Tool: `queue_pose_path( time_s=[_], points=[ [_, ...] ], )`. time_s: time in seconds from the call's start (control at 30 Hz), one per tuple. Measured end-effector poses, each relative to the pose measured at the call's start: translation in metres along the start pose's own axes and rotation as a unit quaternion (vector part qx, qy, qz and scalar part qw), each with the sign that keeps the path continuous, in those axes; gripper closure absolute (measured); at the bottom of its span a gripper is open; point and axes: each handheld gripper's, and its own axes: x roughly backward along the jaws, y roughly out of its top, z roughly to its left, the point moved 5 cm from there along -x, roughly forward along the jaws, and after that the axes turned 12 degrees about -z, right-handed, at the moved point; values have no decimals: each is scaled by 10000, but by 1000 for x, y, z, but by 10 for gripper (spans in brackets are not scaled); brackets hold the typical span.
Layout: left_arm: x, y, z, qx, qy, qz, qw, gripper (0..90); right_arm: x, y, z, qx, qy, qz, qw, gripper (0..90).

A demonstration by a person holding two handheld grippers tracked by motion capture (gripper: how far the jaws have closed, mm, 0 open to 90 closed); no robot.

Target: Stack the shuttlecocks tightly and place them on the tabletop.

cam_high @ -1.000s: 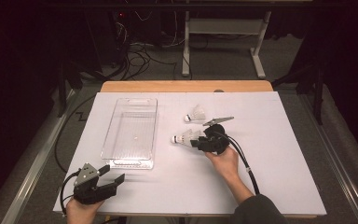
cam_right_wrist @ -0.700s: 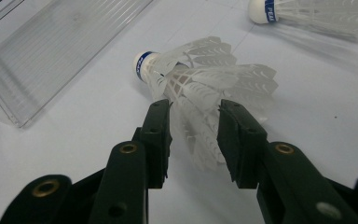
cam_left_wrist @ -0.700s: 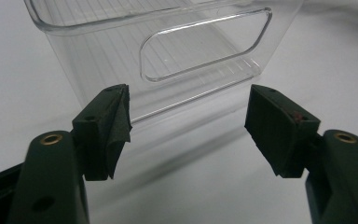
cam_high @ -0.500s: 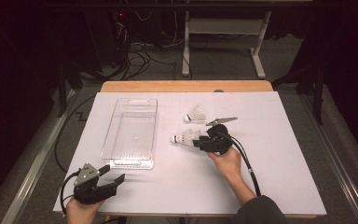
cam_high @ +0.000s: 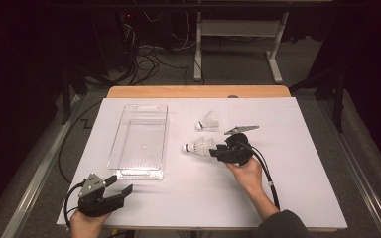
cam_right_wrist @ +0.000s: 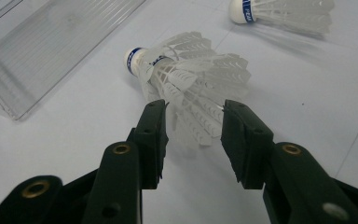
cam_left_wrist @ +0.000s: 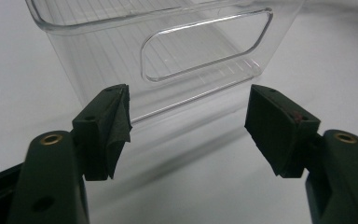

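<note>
Glossy clear-plastic bin (cam_high: 140, 141), matt white table (cam_high: 302, 188)

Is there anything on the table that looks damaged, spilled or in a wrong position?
Nothing stands out. Two shuttlecocks lie on their sides: the near one has its feather skirt between the jaws of the right gripper, the far one lies apart. The clear bin stands upright and empty, and the left gripper is open before its handle end.

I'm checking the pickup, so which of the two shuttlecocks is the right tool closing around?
The nearer shuttlecock, closer to the clear bin: its feather skirt sits between the right tool's jaws. The other shuttlecock lies farther back, untouched.
</note>
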Motion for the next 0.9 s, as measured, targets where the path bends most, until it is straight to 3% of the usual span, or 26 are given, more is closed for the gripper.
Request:
queue_pose_path(
  time_s=[0.9],
  points=[
    [0,0,0,1,-2,-2,10000,322,21,-2,-15,-32,-183,-109,9998,610]
  ],
)
